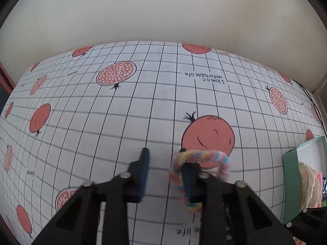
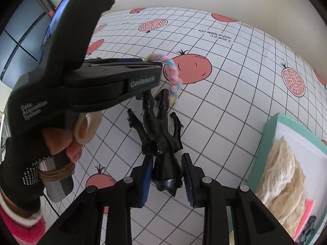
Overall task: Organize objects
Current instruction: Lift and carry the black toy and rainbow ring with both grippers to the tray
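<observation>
My left gripper (image 1: 165,153) is wide open with the pastel scrunchie (image 1: 199,157) looped over one finger, right gripper (image 2: 166,163) open around the black figure (image 2: 161,130) on the tablecloth (image 1: 102,122); scrunchie could snag, missing the green box (image 2: 267,134).

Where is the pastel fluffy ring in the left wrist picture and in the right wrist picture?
Left wrist view: pastel ring at lower centre, looped around one finger of the left gripper.
Right wrist view: upper centre, beyond the black figure.
Shared landmark: the whole printed pomegranate.
</observation>
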Demonstrator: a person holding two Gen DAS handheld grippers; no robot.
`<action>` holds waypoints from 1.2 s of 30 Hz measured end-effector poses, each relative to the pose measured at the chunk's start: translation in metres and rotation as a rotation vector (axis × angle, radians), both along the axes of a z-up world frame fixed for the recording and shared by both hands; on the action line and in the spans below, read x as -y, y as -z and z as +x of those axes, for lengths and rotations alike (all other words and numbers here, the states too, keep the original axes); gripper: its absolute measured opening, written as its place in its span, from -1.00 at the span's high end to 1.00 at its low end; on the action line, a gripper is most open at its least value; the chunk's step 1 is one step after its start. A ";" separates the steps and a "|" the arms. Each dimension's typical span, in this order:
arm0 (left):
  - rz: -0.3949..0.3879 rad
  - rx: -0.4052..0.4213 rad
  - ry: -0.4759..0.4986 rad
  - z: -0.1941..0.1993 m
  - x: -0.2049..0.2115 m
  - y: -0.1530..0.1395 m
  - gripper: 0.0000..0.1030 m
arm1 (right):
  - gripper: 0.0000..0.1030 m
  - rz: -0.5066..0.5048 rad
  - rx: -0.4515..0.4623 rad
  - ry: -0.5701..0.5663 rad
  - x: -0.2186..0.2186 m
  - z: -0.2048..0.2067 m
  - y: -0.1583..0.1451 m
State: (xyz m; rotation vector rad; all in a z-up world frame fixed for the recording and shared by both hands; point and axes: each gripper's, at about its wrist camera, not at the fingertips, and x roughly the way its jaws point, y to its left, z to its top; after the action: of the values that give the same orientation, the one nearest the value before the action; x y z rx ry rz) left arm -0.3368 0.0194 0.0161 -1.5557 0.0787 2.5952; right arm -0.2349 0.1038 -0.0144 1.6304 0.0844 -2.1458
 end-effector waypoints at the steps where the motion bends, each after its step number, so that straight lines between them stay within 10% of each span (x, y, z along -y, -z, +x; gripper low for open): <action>1: 0.003 0.004 -0.003 0.003 0.001 0.000 0.64 | 0.41 -0.010 -0.002 0.002 0.000 0.003 -0.002; 10: 0.150 0.056 -0.082 0.028 0.021 -0.001 0.81 | 0.41 -0.051 -0.043 -0.014 0.000 0.044 -0.016; 19: 0.572 0.197 -0.227 0.056 0.053 0.016 0.81 | 0.41 -0.097 -0.124 0.012 -0.015 0.073 -0.036; 36: 0.513 0.176 -0.399 0.097 0.043 -0.002 0.84 | 0.41 -0.126 -0.218 0.269 -0.066 0.094 -0.072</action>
State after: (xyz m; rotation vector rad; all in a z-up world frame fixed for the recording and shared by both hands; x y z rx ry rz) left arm -0.2400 -0.0236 0.0185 -1.7043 -0.9210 2.4271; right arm -0.1408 0.1703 0.0576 1.3988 -0.2122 -2.4705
